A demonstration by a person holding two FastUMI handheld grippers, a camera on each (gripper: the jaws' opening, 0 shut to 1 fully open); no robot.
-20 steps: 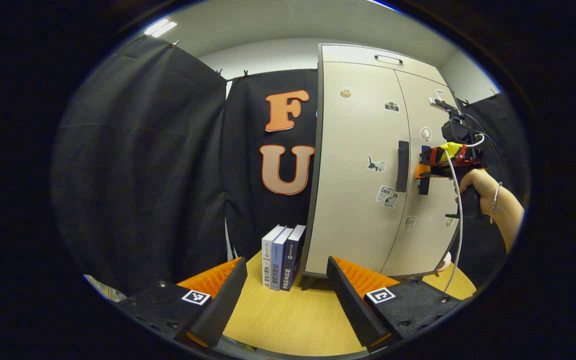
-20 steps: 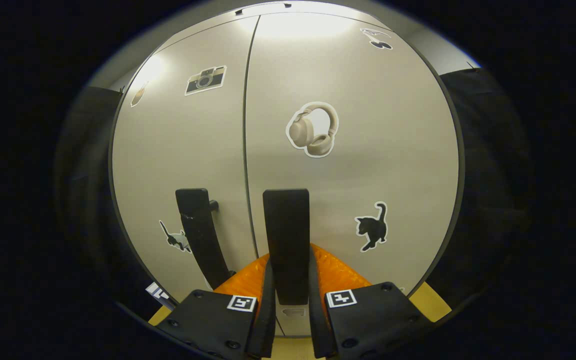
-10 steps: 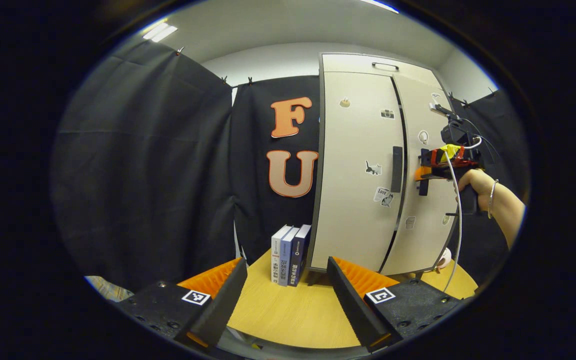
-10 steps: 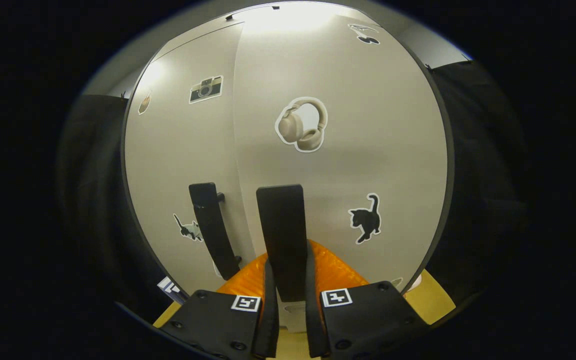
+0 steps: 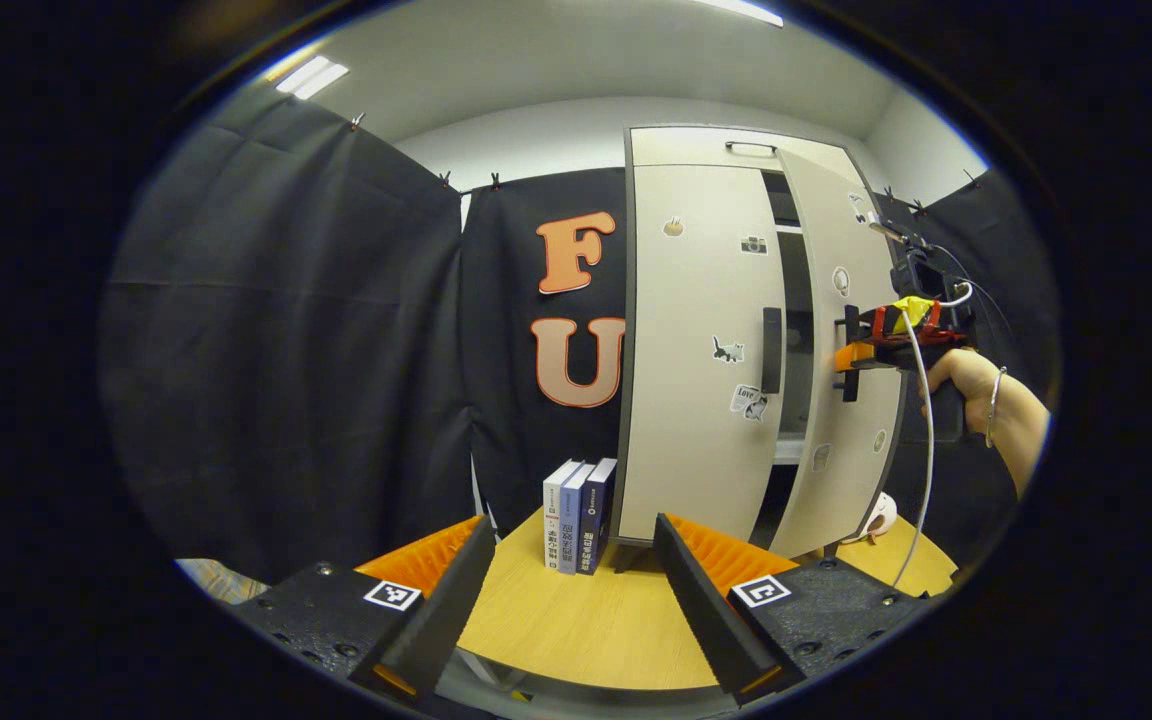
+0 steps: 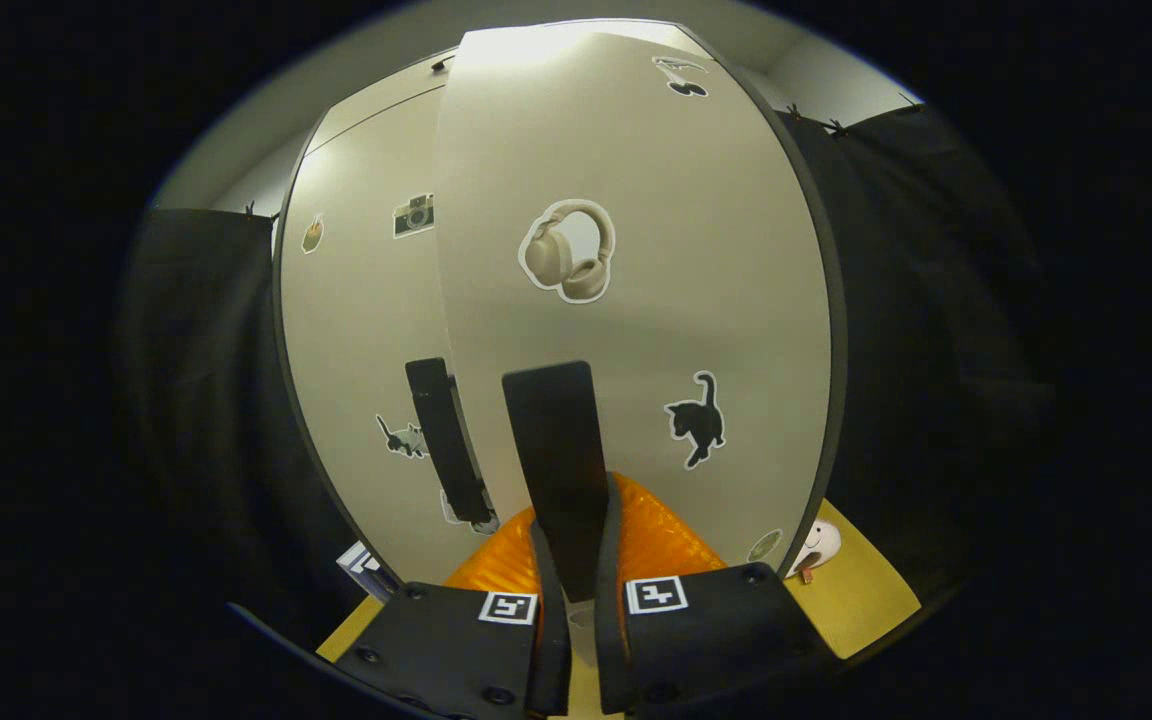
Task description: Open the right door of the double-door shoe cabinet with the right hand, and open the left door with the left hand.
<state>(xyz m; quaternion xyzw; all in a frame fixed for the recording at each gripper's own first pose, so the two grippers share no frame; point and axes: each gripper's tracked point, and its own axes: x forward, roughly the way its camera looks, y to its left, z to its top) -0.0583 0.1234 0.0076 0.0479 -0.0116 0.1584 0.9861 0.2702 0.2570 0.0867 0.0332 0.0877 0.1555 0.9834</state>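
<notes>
The right hand-held gripper (image 6: 572, 560) is clenched on the right door handle (image 6: 556, 450); the right door (image 6: 636, 250) has been swung ajar, while the left door (image 5: 686, 350) remains closed.

On the table (image 5: 576, 625), books (image 5: 576, 515) stand just left of the shoe cabinet (image 5: 696, 380).

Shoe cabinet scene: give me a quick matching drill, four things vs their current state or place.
Things:
1 right door
2 left door
3 left gripper
4 books

States:
A shut
B open, holding nothing
C swung partly open
D upright on the table beside the cabinet

Pairs: 1-C, 2-A, 3-B, 4-D
</notes>
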